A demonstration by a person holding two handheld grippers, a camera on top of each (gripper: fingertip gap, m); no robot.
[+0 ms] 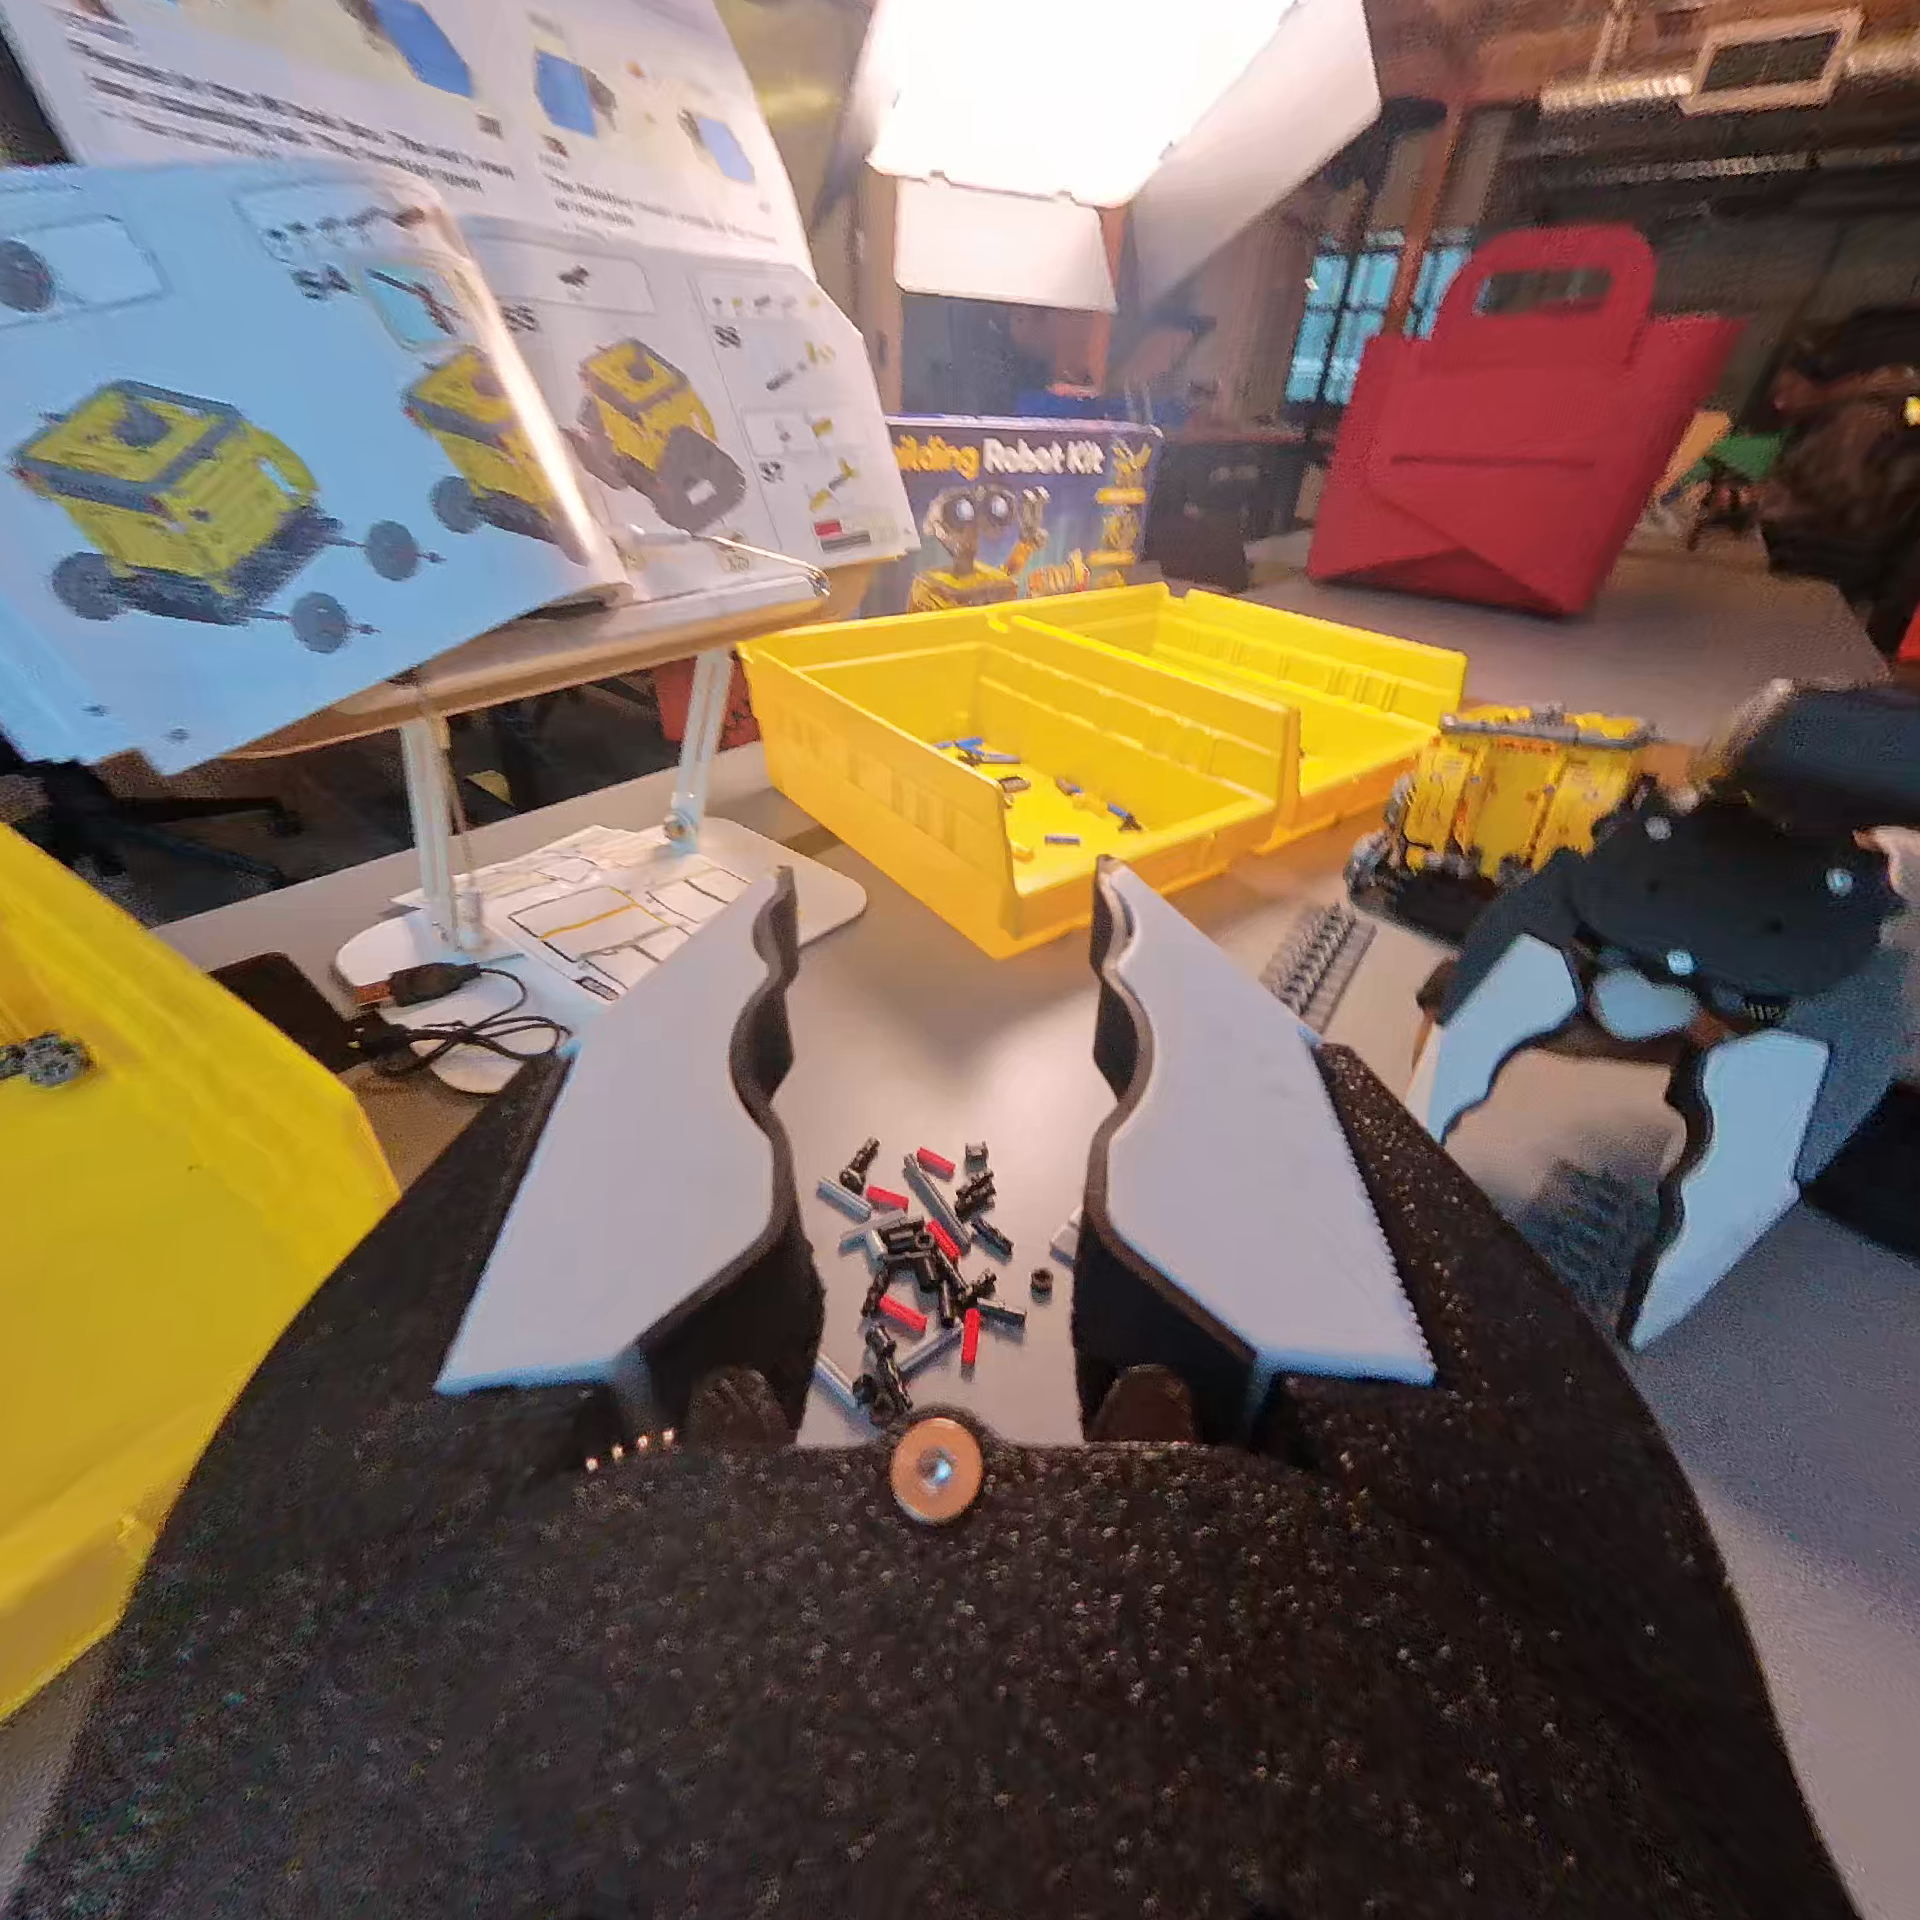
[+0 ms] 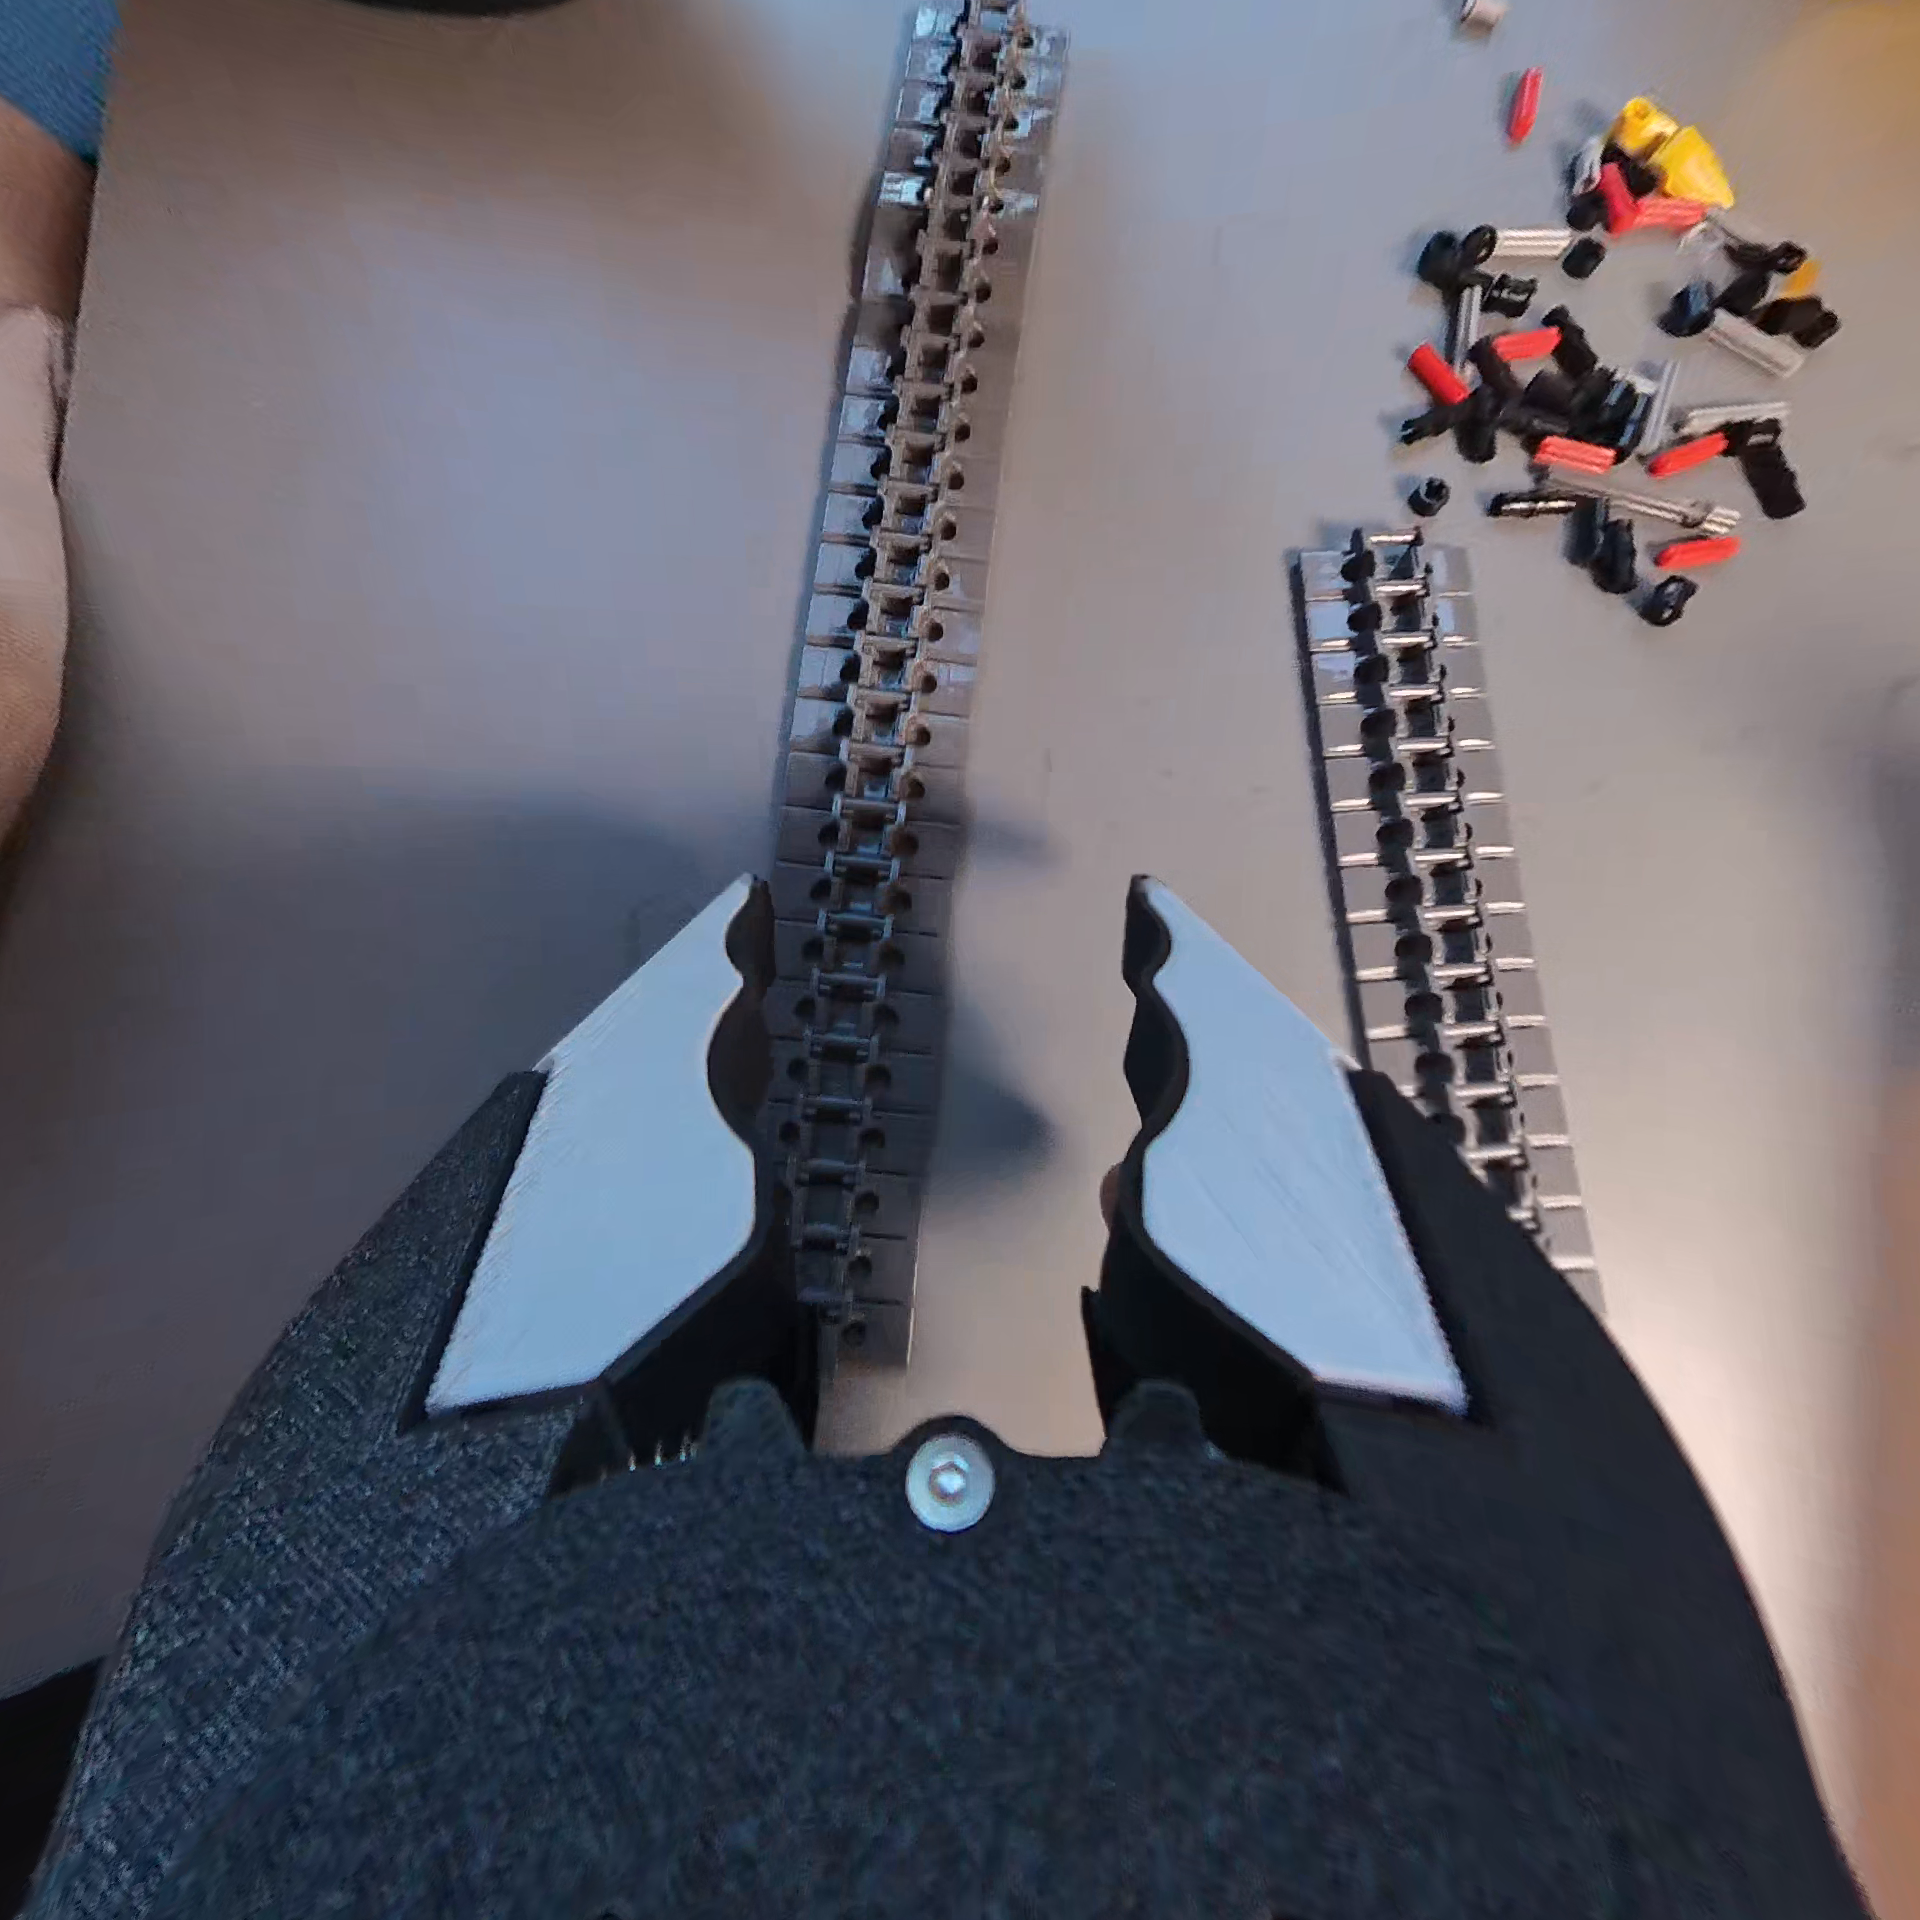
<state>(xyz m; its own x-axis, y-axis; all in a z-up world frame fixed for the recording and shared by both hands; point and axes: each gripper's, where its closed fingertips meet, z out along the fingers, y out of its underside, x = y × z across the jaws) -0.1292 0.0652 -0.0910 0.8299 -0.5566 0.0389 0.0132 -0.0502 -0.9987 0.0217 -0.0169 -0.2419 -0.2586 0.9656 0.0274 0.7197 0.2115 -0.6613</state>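
My left gripper [image 1: 943, 896] is open and empty, held over a small pile of black, red and grey pins [image 1: 925, 1262] on the grey table. My right gripper [image 2: 948, 896] is open and empty, pointing down over a long grey tread strip [image 2: 904, 644] that lies flat; the strip's near end runs between the jaws, close to the left finger [image 2: 623, 1153]. A second, shorter tread strip [image 2: 1439, 894] lies to its right. The pin pile also shows in the right wrist view [image 2: 1600, 384]. The right gripper also shows in the left wrist view [image 1: 1558, 1091].
An open instruction booklet [image 1: 260, 416] sits on a white stand [image 1: 582, 914] at the left. Yellow bins [image 1: 1039, 769] stand ahead, another yellow bin [image 1: 135, 1195] is close at left. A part-built yellow model [image 1: 1507, 800], a kit box [image 1: 1029, 509] and a red bag [image 1: 1507, 436] are beyond.
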